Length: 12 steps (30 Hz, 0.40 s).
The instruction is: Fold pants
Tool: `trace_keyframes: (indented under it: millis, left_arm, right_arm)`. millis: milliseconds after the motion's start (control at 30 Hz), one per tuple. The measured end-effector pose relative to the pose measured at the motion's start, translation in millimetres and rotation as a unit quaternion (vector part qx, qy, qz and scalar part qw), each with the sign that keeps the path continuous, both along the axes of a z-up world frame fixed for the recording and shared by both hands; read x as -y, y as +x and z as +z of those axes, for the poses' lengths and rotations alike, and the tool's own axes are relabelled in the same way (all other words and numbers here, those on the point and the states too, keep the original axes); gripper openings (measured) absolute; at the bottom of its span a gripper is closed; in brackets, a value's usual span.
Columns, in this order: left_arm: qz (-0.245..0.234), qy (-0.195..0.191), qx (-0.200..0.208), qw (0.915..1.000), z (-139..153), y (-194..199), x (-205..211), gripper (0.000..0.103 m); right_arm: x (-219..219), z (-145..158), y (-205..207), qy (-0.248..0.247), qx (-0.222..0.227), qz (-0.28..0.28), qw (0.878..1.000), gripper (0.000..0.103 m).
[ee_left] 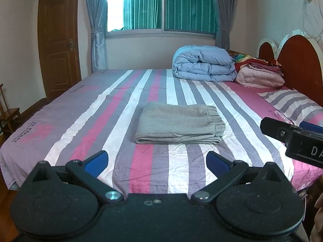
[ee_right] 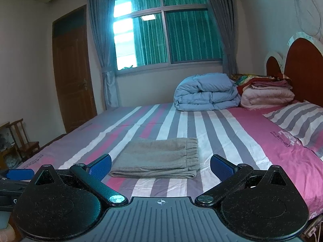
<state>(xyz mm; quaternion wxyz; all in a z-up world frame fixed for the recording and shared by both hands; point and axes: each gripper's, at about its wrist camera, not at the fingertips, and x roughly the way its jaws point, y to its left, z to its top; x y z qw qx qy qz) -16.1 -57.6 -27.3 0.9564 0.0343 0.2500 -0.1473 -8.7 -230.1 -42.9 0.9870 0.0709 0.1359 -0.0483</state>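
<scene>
The grey pants lie folded into a neat flat rectangle on the striped bed sheet, waistband to the right. They also show in the right wrist view. My left gripper is open and empty, held back from the pants near the bed's front edge. My right gripper is open and empty, just short of the pants. The right gripper also shows at the right edge of the left wrist view. The left gripper's blue pad shows at the left edge of the right wrist view.
A folded blue duvet and pink folded blankets sit at the far right by the red headboard. A striped pillow lies at right. A wooden door, a window and a small chair stand beyond.
</scene>
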Motion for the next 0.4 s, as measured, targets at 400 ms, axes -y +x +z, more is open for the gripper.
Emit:
trace_keyframes:
  millis: [400]
  left_arm:
    - [-0.021,0.002,0.037,0.9991,-1.7,-10.7,4.7,0.097]
  right_arm:
    - [-0.1,-2.3,3.6,-0.003,-0.003,-0.001,1.0,0.103]
